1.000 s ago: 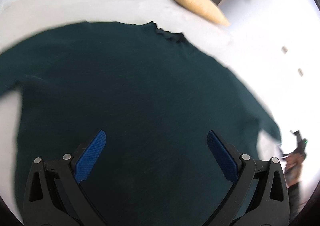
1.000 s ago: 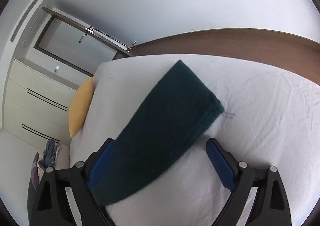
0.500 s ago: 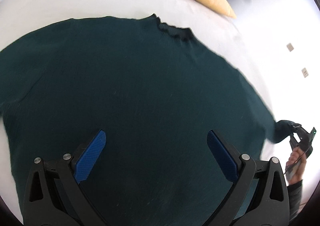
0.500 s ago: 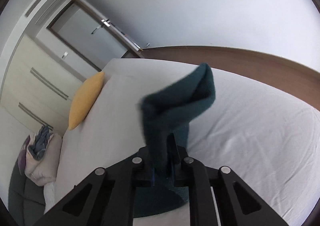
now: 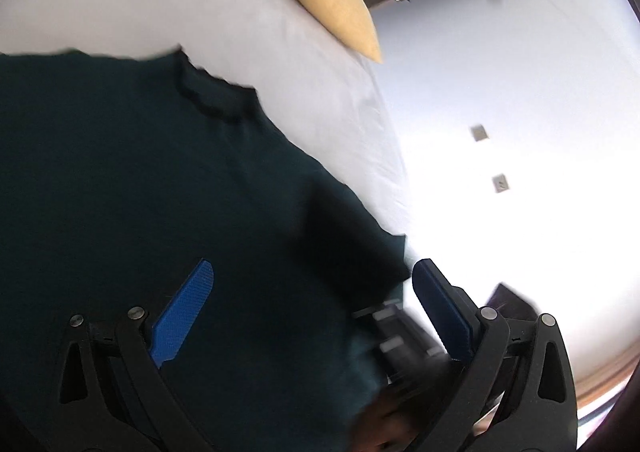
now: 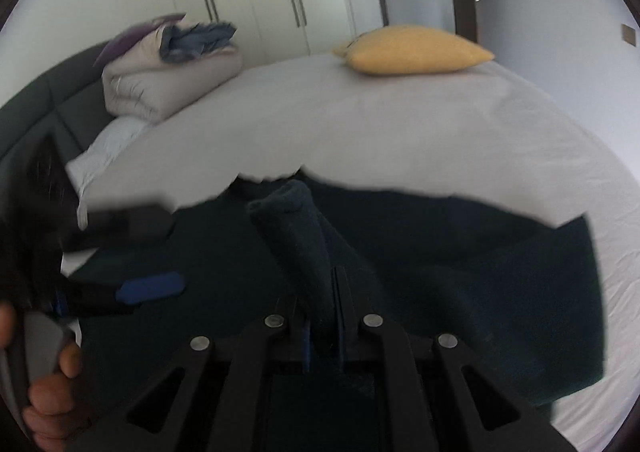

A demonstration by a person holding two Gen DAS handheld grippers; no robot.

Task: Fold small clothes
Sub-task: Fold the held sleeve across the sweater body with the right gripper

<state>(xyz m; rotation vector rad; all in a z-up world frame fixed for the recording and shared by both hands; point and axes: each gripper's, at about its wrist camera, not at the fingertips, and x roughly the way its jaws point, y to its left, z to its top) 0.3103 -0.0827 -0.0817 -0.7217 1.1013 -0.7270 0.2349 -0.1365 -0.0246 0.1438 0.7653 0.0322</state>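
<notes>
Once my right claw (image 6: 324, 316) clamped the sleeve (image 6: 296, 236) and swung it over the sweater (image 5: 140, 192), folding began; left claw (image 5: 312, 312) gaped empty.

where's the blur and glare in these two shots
Left wrist view: the wall at right is blown out white, and the right gripper is smeared by motion. Right wrist view: the sweater edge and the left gripper are blurred; the pillow stays fairly sharp.
</notes>
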